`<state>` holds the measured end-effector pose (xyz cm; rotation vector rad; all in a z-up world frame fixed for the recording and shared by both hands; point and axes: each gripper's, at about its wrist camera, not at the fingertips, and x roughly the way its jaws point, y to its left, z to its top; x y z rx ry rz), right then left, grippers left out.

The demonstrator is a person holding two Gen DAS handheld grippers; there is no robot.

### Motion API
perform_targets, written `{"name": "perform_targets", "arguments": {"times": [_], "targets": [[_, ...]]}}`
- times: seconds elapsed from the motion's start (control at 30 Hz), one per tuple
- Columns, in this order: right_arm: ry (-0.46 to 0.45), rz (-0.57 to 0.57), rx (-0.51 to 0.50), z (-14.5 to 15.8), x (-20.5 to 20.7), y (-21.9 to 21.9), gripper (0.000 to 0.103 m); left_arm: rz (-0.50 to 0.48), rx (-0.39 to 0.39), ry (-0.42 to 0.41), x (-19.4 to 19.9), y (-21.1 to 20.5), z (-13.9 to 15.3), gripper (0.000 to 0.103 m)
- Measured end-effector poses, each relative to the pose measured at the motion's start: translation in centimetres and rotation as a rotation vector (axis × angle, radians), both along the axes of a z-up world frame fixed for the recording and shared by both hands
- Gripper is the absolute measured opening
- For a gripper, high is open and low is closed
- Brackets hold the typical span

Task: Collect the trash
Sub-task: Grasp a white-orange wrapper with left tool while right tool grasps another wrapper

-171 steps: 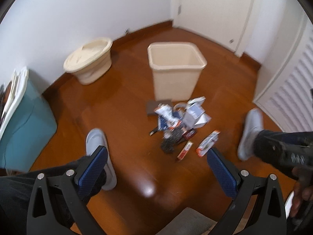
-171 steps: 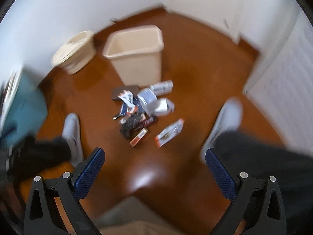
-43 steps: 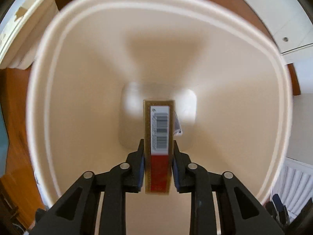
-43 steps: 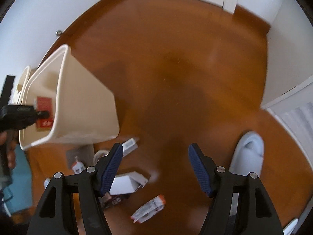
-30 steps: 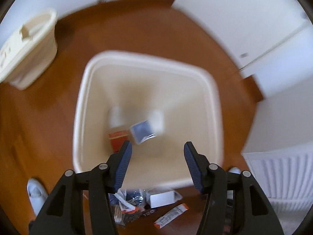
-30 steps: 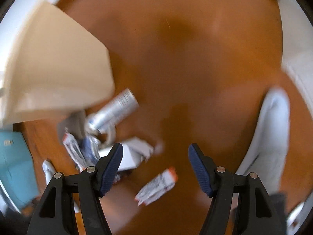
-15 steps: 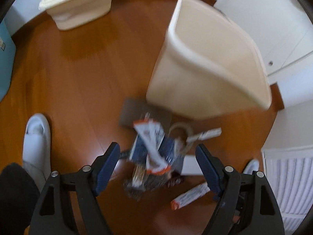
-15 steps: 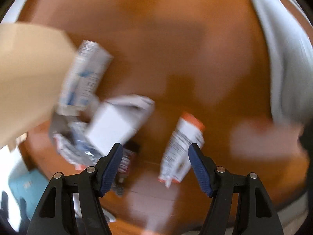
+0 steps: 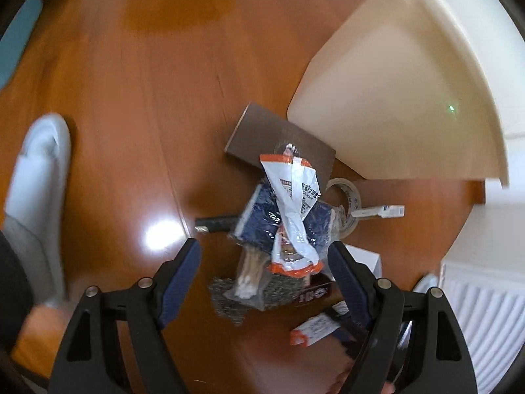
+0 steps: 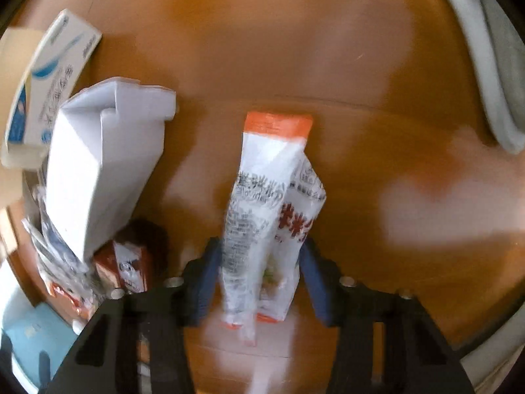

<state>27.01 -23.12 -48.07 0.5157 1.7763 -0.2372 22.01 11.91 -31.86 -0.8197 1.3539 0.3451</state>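
The left gripper [image 9: 264,262] hung wide open over the trash pile [image 9: 285,226] beside the bin [image 9: 403,98]. The right gripper [image 10: 259,275] straddled an orange-edged wrapper [image 10: 269,203] near the white box [image 10: 98,164], its jaws narrowed but whether pinching was unclear.

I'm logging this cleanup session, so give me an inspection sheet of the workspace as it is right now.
Surface: glossy brown wooden floor, with glare.
Job's things: cream trash bin beside the litter pile; orange-and-white wrapper between the right gripper's fingers; a second similar wrapper on top of the pile.
Clutter: brown flat box, tape roll, white carton, blue-and-white box, small red carton.
Grippers: left gripper open above the pile; right gripper closing around the wrapper, contact unclear.
Cables: nothing seen.
Surroundings: white slipper, white louvred panel.
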Motion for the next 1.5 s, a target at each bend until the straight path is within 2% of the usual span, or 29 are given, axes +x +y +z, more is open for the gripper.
{"name": "perform_targets", "arguments": {"times": [0.07,0.17,0.27,0.43,0.57,0.8,0.87,0.9,0.93,1.0,1.1,1.27,1.5], "targets": [[-0.016,0.021,0.016,0.3,-0.1,0.5,0.019,-0.004,-0.005,0.008,0.6,-0.6,-0.7,0.079],[-0.074,0.022,-0.017,2.1,-0.3,0.5,0.017,-0.051,0.029,0.023,2.0,-1.8,-2.5,0.079],[-0.101,0.038,-0.046,3.2,-0.7,0.8,0.017,-0.060,0.031,0.049,3.2,-2.4,-4.3,0.079],[-0.084,0.021,-0.024,3.0,-1.5,2.0,0.017,-0.048,0.010,0.111,4.2,-2.8,-7.2,0.079],[-0.098,0.027,-0.028,2.6,-1.1,1.4,0.017,-0.065,0.009,0.111,4.4,-3.4,-8.1,0.079],[-0.097,0.032,-0.061,3.7,-0.9,1.3,0.017,-0.099,0.010,0.129,4.9,-4.2,-9.8,0.078],[-0.101,0.037,-0.068,4.1,-1.0,1.5,0.017,-0.130,-0.003,0.131,5.1,-4.7,-10.3,0.053],[-0.103,0.040,-0.070,4.6,-1.0,1.4,0.017,-0.142,-0.015,0.133,5.2,-4.8,-10.5,0.048],[-0.105,0.041,-0.072,5.0,-0.9,1.3,0.017,-0.159,-0.034,0.130,5.2,-4.9,-10.7,0.031],[-0.113,0.042,-0.077,5.7,-0.8,1.4,0.017,-0.196,-0.040,0.127,5.2,-5.3,-10.6,0.026],[-0.130,0.044,-0.090,7.4,-0.4,1.7,0.017,-0.207,-0.039,0.111,4.8,-5.4,-9.6,0.020],[-0.184,0.042,-0.088,11.8,0.6,2.0,0.017,-0.195,0.018,0.039,2.6,-5.1,-4.4,0.019],[-0.333,-0.008,0.002,21.9,3.7,1.7,0.017,-0.214,0.157,-0.138,0.6,-5.9,6.9,0.019]]}}
